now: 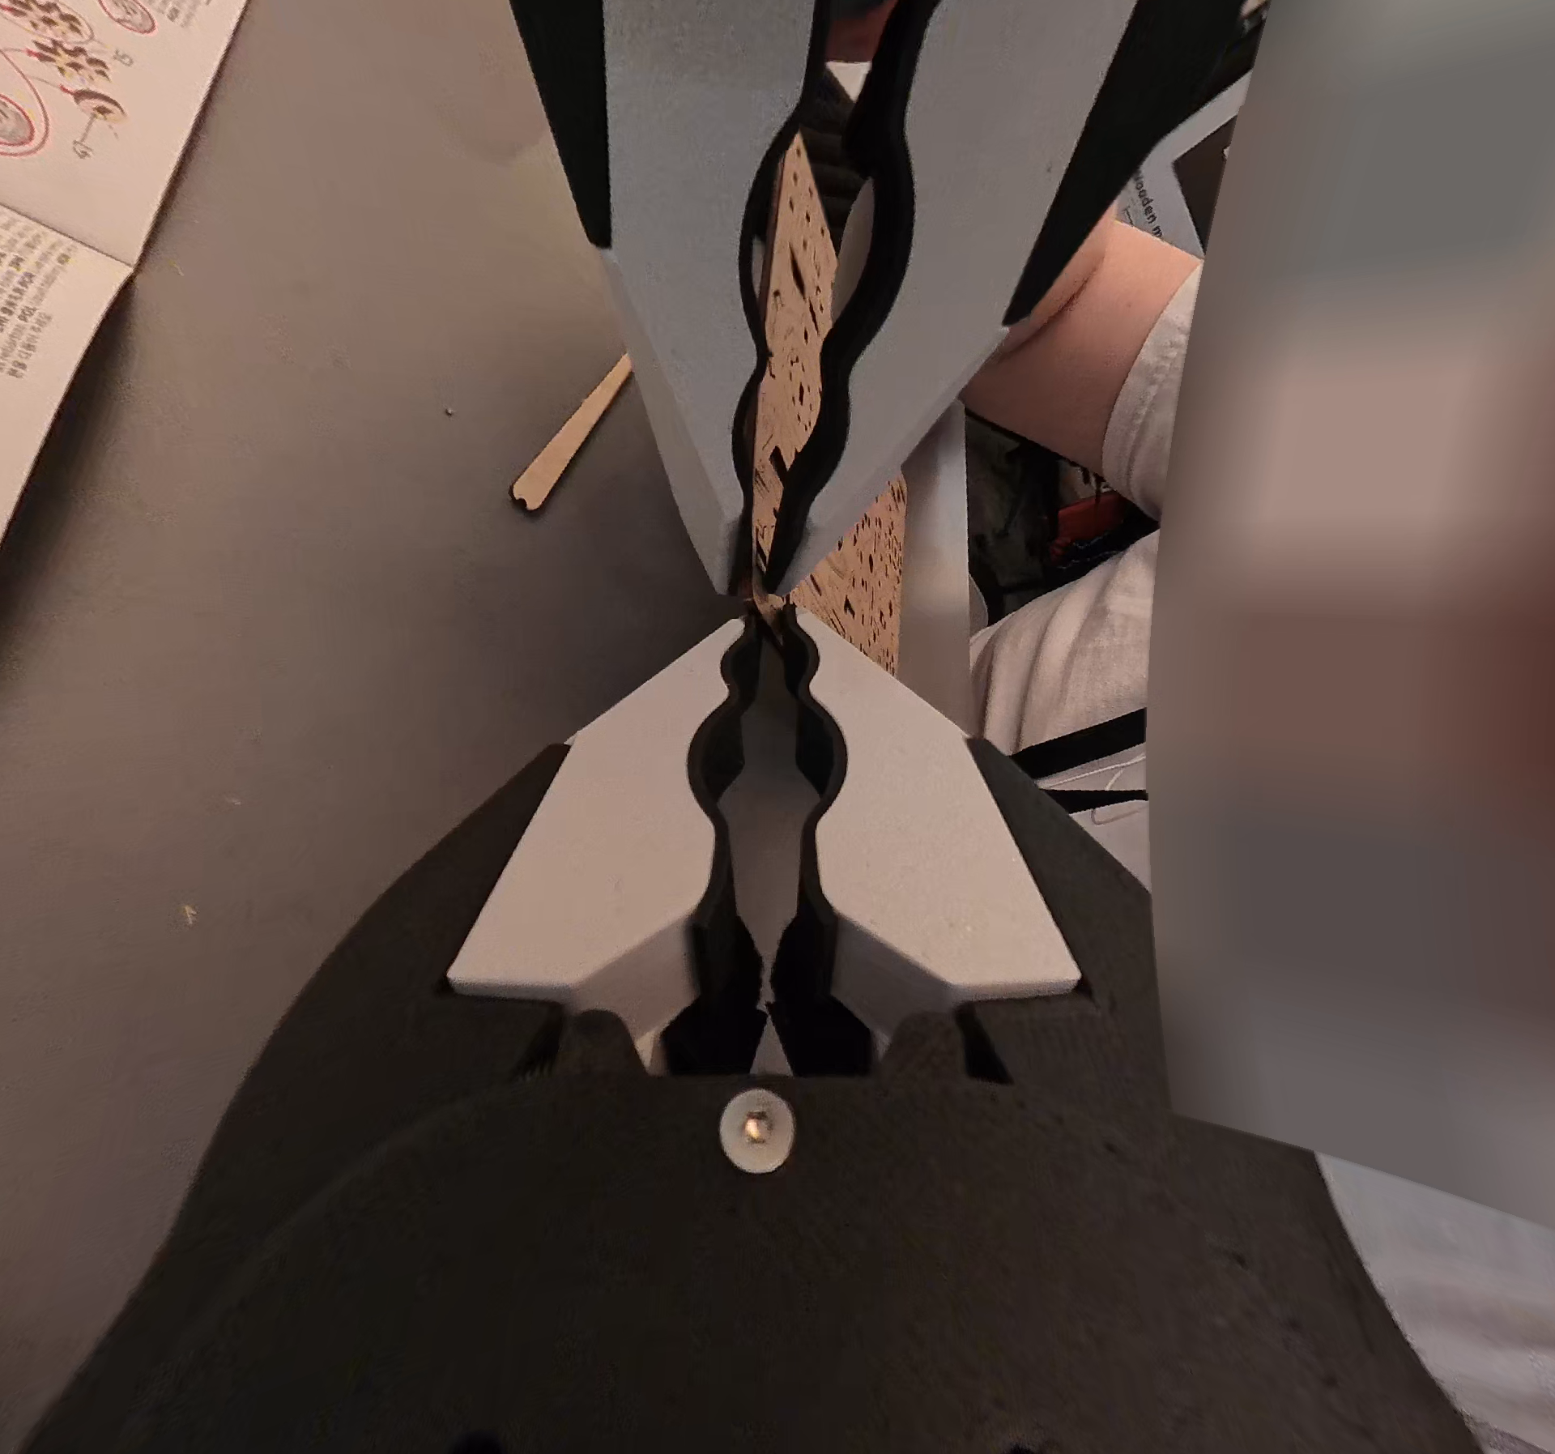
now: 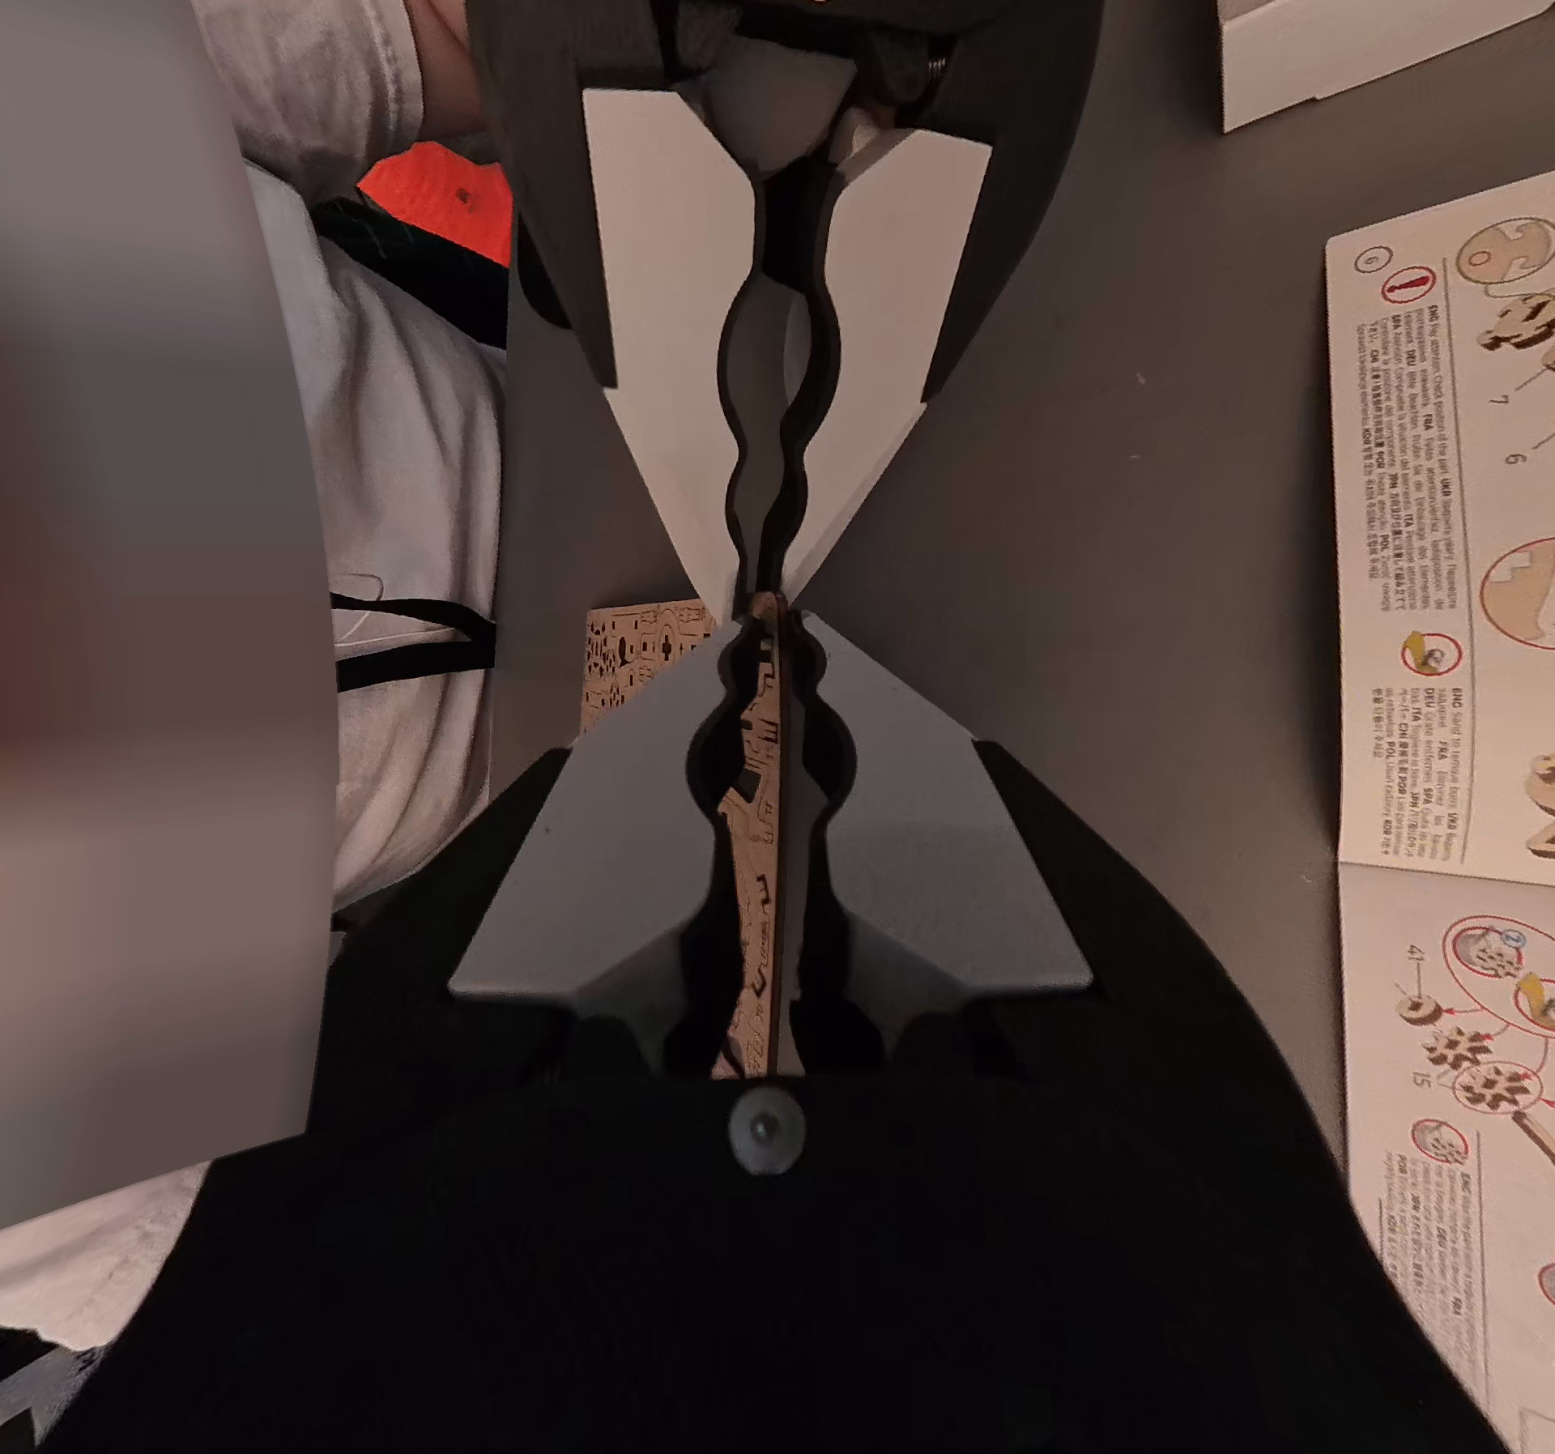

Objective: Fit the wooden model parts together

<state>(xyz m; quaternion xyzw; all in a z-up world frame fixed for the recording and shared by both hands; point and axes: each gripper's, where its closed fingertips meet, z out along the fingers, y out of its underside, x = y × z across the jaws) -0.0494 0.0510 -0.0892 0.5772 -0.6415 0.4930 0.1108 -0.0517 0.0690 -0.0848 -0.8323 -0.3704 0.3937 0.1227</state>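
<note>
Grey tabletop (image 1: 337, 656) carries an instruction sheet (image 1: 101, 67) and a loose wooden stick (image 1: 572, 437), both left of the meeting grippers. From the left wrist view, the left gripper (image 1: 764, 614) has its jaws pinched on the edge of a wooden sheet (image 1: 799, 336), tip to tip with the right gripper (image 1: 757, 572).

From the right wrist view, the right gripper (image 2: 761, 622) is clamped on that sheet (image 2: 757, 824), which runs edge-on between its jaws; the left gripper (image 2: 757, 597) faces it.
</note>
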